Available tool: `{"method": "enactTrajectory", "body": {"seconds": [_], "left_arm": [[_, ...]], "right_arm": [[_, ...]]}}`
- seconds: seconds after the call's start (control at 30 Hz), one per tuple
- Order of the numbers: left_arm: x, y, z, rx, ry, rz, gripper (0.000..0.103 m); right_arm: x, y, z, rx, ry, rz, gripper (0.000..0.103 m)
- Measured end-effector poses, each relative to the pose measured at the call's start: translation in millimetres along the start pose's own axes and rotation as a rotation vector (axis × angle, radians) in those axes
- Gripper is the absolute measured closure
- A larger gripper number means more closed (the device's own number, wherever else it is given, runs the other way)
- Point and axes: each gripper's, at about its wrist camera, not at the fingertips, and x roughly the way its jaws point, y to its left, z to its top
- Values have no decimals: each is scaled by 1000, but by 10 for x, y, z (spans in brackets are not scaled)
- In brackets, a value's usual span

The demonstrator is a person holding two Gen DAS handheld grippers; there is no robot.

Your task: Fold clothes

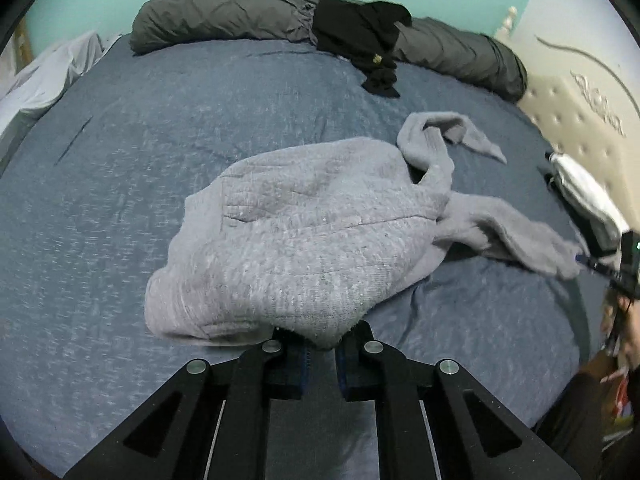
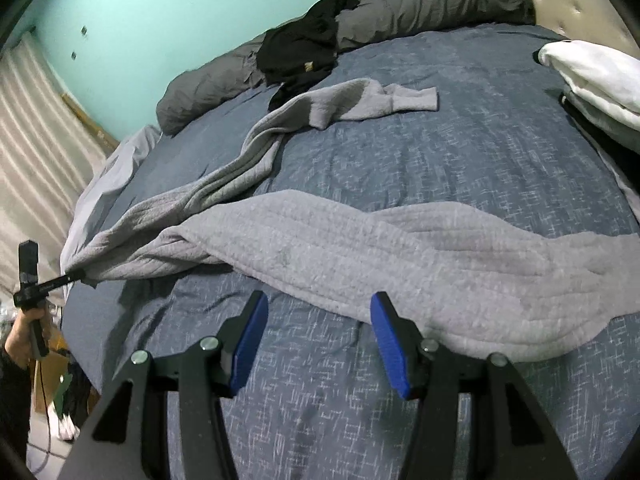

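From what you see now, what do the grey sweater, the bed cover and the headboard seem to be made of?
Grey sweater: looks like a soft, matte knit, perhaps cotton or a blend; ribbed rows and a fuzzy surface show.
Bed cover: a woven blue fabric, matte, flecked with pale threads; the fibre cannot be told.
Headboard: beige padding with button tufts and a slight sheen, possibly faux leather.

Grey knit sweater (image 1: 304,232), rumpled on the blue bedspread, hem corner lifted, one sleeve twisted, the other stretched sideways
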Motion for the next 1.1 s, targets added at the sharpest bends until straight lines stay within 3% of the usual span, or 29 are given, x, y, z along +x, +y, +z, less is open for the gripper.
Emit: {"method": "enactTrajectory", "body": {"seconds": [0.2, 0.43, 0.53, 0.83, 1.07, 1.1], "left_arm": [[170, 311, -111, -105, 16, -34, 91], [201, 398, 111, -144, -32, -18, 88], [294, 481, 323, -160, -48, 3, 88], [878, 665, 726, -233, 14, 28, 88], [629, 711, 914, -187, -20, 24, 81], [538, 729, 936, -185, -39, 19, 76]], "right_arm": [[243, 93, -92, -49, 75, -15, 47], [571, 427, -86, -151, 123, -10, 46], [703, 547, -27, -126, 106, 18, 46], [1081, 902, -110, 44, 2, 153, 46], [1250, 976, -388, 68, -42, 177, 46], [1257, 978, -393, 64, -43, 178, 46]]}}
